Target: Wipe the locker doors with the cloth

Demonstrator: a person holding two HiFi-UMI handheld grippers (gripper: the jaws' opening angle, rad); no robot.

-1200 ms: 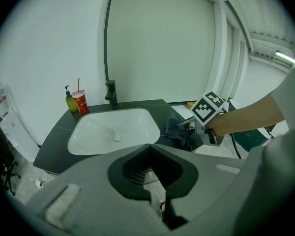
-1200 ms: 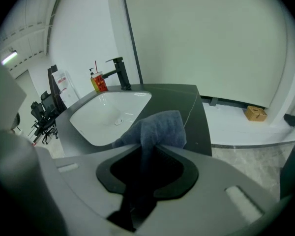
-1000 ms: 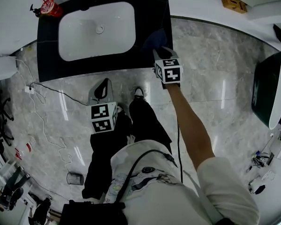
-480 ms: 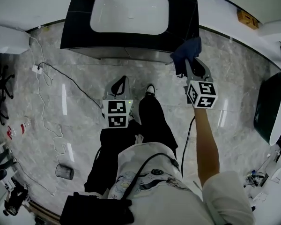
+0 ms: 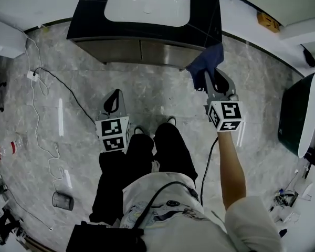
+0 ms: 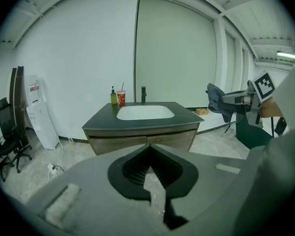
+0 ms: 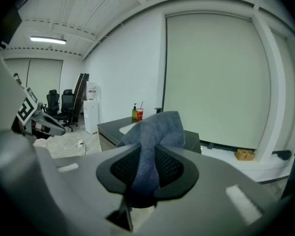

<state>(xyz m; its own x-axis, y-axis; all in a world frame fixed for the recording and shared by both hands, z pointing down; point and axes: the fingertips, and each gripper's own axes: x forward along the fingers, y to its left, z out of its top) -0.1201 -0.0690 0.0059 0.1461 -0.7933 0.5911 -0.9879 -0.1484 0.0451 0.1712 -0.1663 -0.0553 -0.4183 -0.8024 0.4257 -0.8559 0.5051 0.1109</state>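
The right tongs [image 7: 148, 168] are clamping a dark blue cloth [image 7: 155, 132] by one narrow fold, and most of the fabric is bunching up loose beyond the tips. That is probably where trouble is lying: if the loose wad is dragged hard across a door, the pinched fold could be pulled out, or the bare tongs could be scraping the panel instead of the fabric. In the head view the cloth [image 5: 206, 63] is hanging in the air near the right corner of the dark counter [image 5: 202, 20], apart from the locker doors [image 5: 142, 51] beneath it, so no wiping contact is happening yet. The left tongs [image 6: 148, 161] are pressing tip to tip around nothing, low by the person's legs, and so are giving no help in steadying the doors. A white cable [image 5: 39, 114] is trailing across the floor to the left, a likely snag for a foot when stepping closer. The cloth is looking soft, thick and fleecy, creasing deeply where it is being squeezed.
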